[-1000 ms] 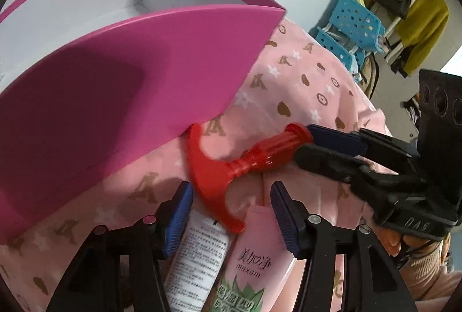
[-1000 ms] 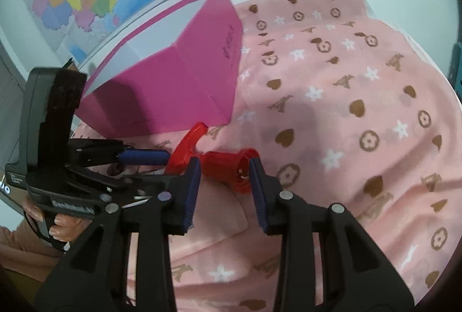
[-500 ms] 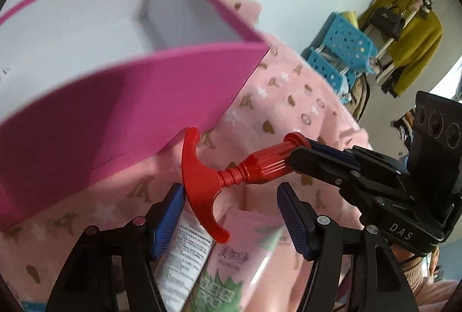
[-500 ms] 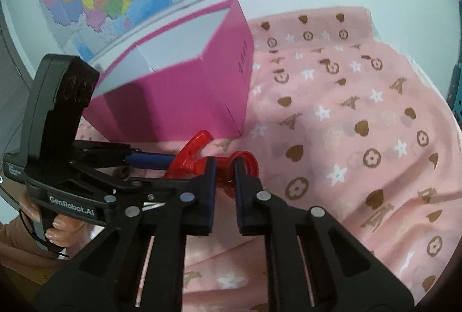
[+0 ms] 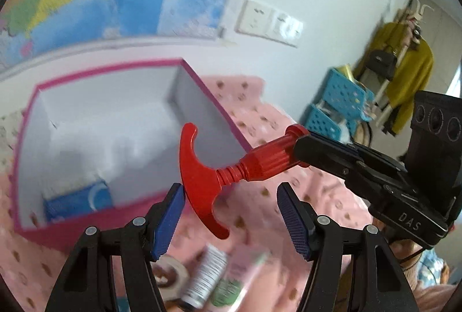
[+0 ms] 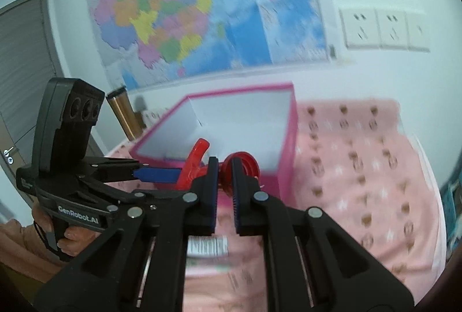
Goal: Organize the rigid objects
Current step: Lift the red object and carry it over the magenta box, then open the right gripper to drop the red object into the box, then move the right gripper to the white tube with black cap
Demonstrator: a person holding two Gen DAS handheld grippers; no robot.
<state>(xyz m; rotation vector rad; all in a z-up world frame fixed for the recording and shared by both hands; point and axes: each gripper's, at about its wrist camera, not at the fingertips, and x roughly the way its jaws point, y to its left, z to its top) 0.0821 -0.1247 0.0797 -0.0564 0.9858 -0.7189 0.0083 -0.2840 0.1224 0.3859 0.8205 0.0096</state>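
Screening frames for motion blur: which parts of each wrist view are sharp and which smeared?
Left wrist view: left claw and red tool fairly sharp; pink box, map and tubes smeared. Right wrist view: right claw crisp; map and pink cloth blurred; fisheye bends both.

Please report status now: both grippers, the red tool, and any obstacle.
Right hand-held gripper shut on red tool, lifted near pink box. Left hand-held gripper open, empty. Nothing blocking.

red t-handled plastic tool [image 5: 228,167] held level in the air above the pink box's [image 5: 219,107] near wall; crescent handle upright
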